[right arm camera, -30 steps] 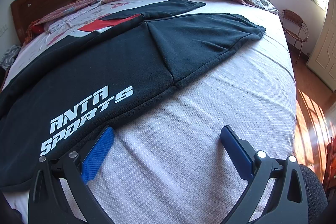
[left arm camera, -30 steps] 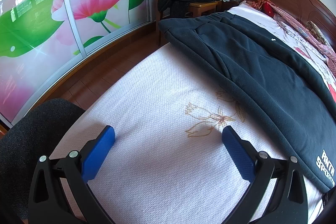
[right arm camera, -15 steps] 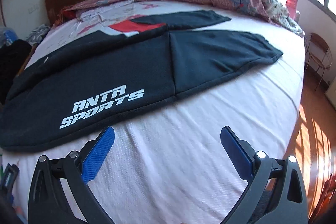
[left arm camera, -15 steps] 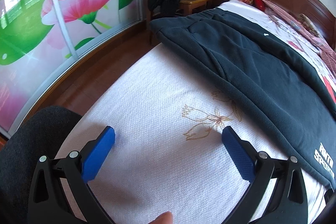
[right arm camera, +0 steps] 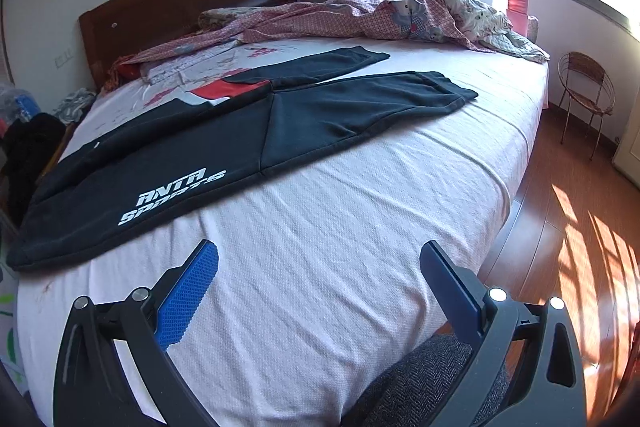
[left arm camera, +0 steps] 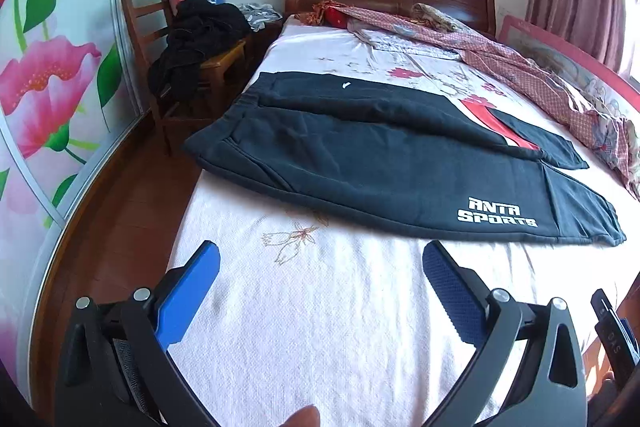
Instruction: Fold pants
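Right gripper hovering wide apart over the bed sheet

Dark pants are lying flat beyond the fingertips, mostly ahead of the left finger, with the white logo facing up; nothing is sitting between the blue pads, and a rumpled quilt is lying farther off.

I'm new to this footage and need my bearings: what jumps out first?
Dark pants with white ANTA SPORTS lettering lie spread flat across the white bed, legs toward the window side. Both grippers, left and right, hover open and empty over bare sheet. A rumpled pink quilt lies beyond.
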`<action>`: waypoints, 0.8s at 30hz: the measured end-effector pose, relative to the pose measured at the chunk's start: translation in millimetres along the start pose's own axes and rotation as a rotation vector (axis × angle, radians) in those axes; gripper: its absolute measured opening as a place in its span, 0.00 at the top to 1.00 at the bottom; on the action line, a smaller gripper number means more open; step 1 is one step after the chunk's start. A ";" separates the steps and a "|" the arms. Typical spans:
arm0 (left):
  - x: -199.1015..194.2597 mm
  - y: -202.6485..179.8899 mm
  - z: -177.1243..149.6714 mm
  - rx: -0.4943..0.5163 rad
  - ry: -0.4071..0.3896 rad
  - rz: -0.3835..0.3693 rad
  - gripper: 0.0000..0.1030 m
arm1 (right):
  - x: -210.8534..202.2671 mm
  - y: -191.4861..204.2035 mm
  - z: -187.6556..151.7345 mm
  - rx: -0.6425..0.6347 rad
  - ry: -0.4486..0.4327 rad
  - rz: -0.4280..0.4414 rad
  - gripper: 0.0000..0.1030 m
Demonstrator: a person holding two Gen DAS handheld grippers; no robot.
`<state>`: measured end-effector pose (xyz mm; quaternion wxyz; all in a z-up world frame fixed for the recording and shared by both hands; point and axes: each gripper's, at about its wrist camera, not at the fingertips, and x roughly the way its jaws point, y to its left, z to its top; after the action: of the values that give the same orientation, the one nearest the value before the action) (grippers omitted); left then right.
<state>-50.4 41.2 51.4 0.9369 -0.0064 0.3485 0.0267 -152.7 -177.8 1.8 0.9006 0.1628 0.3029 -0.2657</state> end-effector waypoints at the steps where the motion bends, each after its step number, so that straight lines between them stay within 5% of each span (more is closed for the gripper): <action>1: -1.9 -0.6 2.2 0.009 0.004 -0.016 0.02 | -0.7 1.7 -0.6 -0.010 -0.003 0.004 0.03; 10: -5.0 -12.2 -4.6 0.078 0.032 0.030 0.02 | 6.1 5.8 -4.4 -0.032 0.037 0.024 0.03; 24: 9.0 -8.0 -3.9 0.017 0.092 0.048 0.02 | 10.9 6.5 -3.3 -0.018 0.058 0.044 0.03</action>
<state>-45.7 33.6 42.5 0.9190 0.0089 0.3915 0.0460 -143.2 -175.3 -6.8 0.8985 0.1692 0.3276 -0.2382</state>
